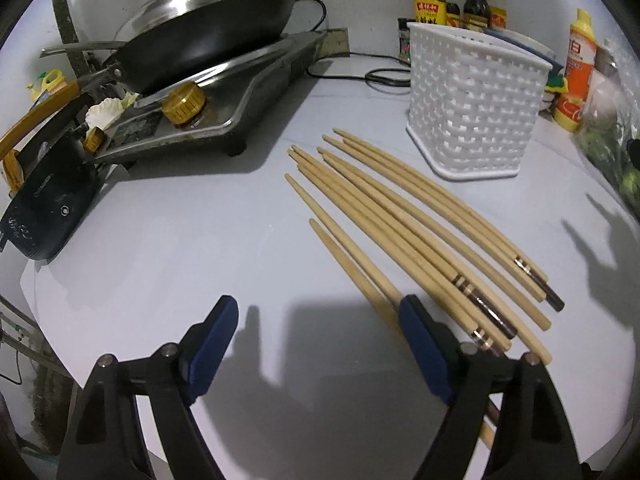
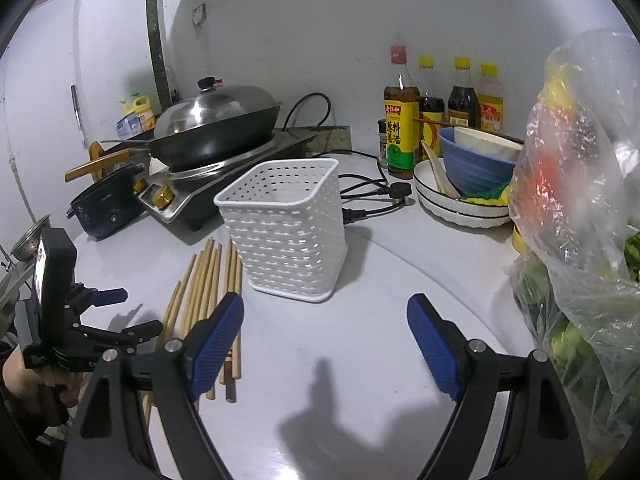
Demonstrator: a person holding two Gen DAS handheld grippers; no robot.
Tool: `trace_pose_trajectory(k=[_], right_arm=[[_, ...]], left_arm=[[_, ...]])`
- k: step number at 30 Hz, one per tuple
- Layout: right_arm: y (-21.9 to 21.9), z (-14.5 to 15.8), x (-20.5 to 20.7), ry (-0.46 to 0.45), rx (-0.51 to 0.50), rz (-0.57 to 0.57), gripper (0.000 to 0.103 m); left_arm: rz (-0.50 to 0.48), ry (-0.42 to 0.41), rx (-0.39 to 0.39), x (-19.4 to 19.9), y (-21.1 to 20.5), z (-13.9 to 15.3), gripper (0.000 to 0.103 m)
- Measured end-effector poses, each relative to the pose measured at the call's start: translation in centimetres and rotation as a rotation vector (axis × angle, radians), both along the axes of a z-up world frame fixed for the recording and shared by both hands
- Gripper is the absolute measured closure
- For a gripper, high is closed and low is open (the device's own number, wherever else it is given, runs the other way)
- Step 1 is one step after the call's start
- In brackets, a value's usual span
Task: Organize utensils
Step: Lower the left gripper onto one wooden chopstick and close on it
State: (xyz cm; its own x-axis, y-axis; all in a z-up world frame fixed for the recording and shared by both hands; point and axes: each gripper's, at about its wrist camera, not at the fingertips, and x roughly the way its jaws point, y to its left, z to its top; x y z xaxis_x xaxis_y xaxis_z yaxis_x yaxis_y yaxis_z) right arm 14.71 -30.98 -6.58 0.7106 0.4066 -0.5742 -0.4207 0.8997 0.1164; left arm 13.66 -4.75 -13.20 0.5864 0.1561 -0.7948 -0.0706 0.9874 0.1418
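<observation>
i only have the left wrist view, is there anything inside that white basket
Observer: No. The right wrist view looks into the white basket from above, and it is empty.
Operator: what's behind it
Observer: A blue bowl with a white bowl nested inside, standing in stacked white plates.
Operator: is the right gripper holding anything
Observer: No. The right gripper is open over bare countertop, with the chopsticks to its left.

Both the left gripper and right gripper have black angular arms with silver pivot pins and ribbed blue pads, while the hand at the edge seems bare, though dimly lit.
</observation>
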Motion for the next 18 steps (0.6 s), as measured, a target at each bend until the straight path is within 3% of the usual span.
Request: trace_pose_trajectory(k=[4, 10, 16, 17, 18], right_arm=[[-0.5, -0.5, 0.3, 0.014, 0.004, -0.008, 0.020], [-1.1, -1.2, 0.6, 0.029, 0.002, -0.013, 0.020], [-0.7, -1.3, 0.7, 0.035, -0.009, 0.003, 0.021], [-0.7, -1.4, 0.7, 0.039, -0.010, 0.004, 0.022], [-0.6, -1.4, 0.6, 0.043, -0.010, 0.007, 0.032]], left_arm=[[0.005, 0.021, 0.035, 0.4, 0.0, -0.4, 0.020], [0.001, 0.042, 0.013, 0.3, 0.3, -0.5, 0.021], [-0.038, 0.063, -0.106, 0.2, -0.1, -0.4, 0.059], [-0.047, 0.068, -0.124, 0.1, -0.3, -0.3, 0.071], [-0.060, 0.070, -0.143, 0.0, -0.4, -0.2, 0.076]])
